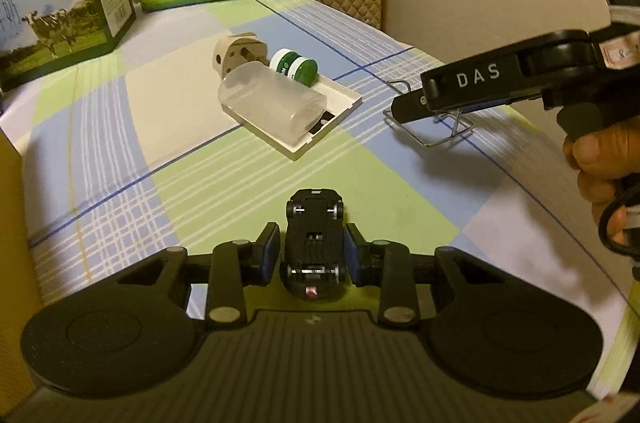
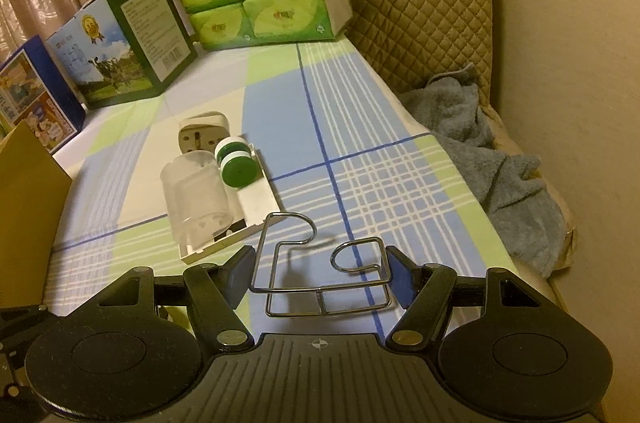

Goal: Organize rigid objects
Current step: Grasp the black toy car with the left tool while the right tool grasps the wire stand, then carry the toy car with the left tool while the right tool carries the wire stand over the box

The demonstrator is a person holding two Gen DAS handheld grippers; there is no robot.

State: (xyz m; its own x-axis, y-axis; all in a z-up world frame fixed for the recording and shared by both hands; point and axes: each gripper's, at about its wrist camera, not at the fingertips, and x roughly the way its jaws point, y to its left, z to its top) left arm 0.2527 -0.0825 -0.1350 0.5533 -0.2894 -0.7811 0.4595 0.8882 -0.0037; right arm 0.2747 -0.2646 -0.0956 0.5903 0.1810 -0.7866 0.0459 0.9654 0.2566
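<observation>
The toy car [image 1: 314, 243], upside down with wheels up, sits clamped between the fingers [image 1: 269, 250] of the left gripper [image 1: 314, 249], low over the checked sheet [image 1: 160, 215] of the bed. Ahead lies the white tray [image 1: 340, 111], already holding a clear plastic case [image 1: 272, 107], a green-and-white jar [image 1: 294, 63] and a plug adapter [image 1: 240, 53]. The right gripper [image 2: 320, 271] has its fingers apart around a wire rack [image 2: 320, 275]; whether they touch it I cannot tell. The risk, I judge: the car's smooth sides may slip, or it may knock the jar rolling. Free room remains only at the tray's near corner; the sheet's right edge drops toward a grey towel [image 2: 480, 151].
</observation>
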